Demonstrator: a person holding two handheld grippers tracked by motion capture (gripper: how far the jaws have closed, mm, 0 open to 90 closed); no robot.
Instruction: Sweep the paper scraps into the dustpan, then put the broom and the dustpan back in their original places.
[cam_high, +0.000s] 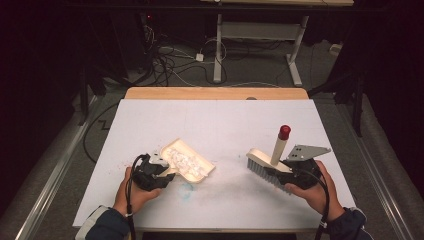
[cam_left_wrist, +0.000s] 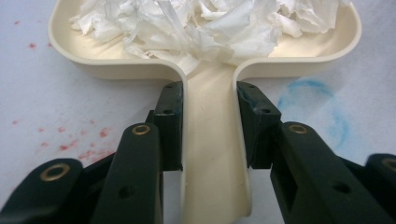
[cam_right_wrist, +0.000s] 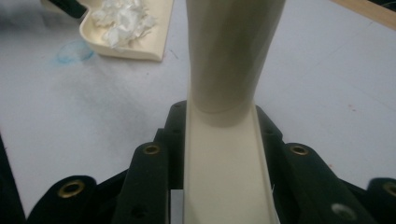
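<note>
- The left tool (cam_high: 159, 172) is clamped on the handle of a cream dustpan (cam_high: 192, 162). In the left gripper view you can see both black pads pressed right up against the sides of that narrow handle, so the jaws are nearly closed with the handle squeezed between them.
- The dustpan sits on the white worktop (cam_high: 215, 125), and its tray is full of white shredded paper scraps (cam_left_wrist: 205, 23). Taking the dustpan as the landmark, everything else goes from there.
- Just beside the dustpan's handle, on the side facing the person, there's a faint blue smudge (cam_left_wrist: 310, 109) on the worktop. On the other side of the handle there are little red specks (cam_left_wrist: 70, 144) scattered about.
- Well apart from the dustpan, over on the person's right, the right tool (cam_high: 292, 172) has hold of a cream hand brush (cam_high: 265, 165). The right gripper view shows the jaws tight against both sides of the brush's flat back, so again nearly closed with the brush gripped.
- The brush's bristles point down toward the worktop with the head turned toward the dustpan, and its handle, which has a red tip (cam_high: 284, 132), sticks up at a slant away from the dustpan.
- Each tool is held in one of the person's hands, near the front edge of the worktop.
</note>
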